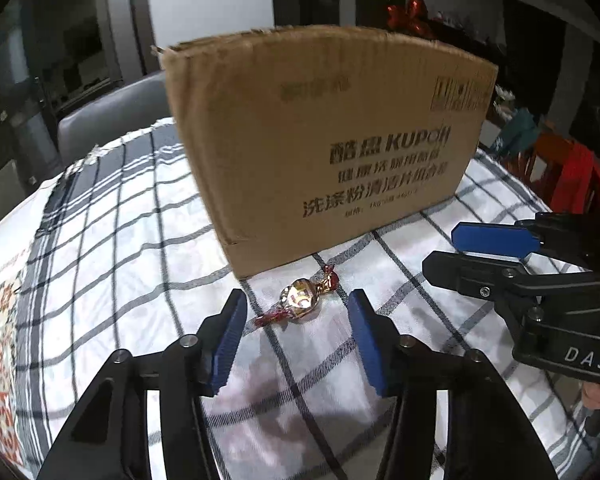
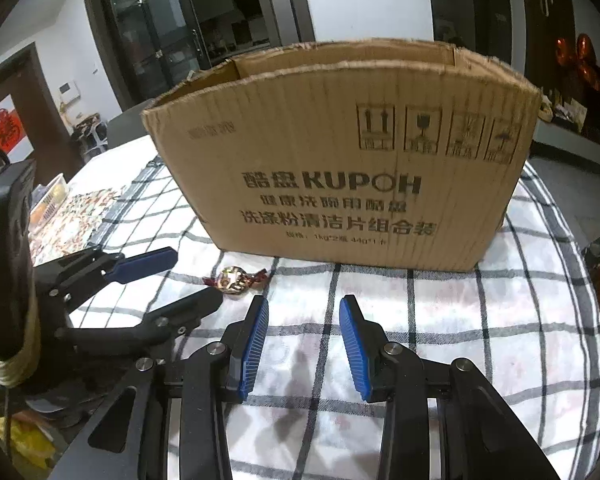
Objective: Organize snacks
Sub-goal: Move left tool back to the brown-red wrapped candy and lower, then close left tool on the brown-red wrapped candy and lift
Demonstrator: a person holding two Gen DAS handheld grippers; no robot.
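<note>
The candy [image 1: 300,303], a gold-foil sweet with red twisted ends, lies on the checked cloth [image 1: 120,240] at lower centre of the left wrist view, just in front of the lower left corner of the box [image 1: 324,140]. The left gripper [image 1: 298,308] is spread, its blue pads [image 1: 230,340] flanking the candy on either side without touching it. The right gripper [image 2: 304,320] is also spread, with only cloth between its pads, at lower centre of the right wrist view. The box stands upright and open-topped, filling the middle of both views.
</note>
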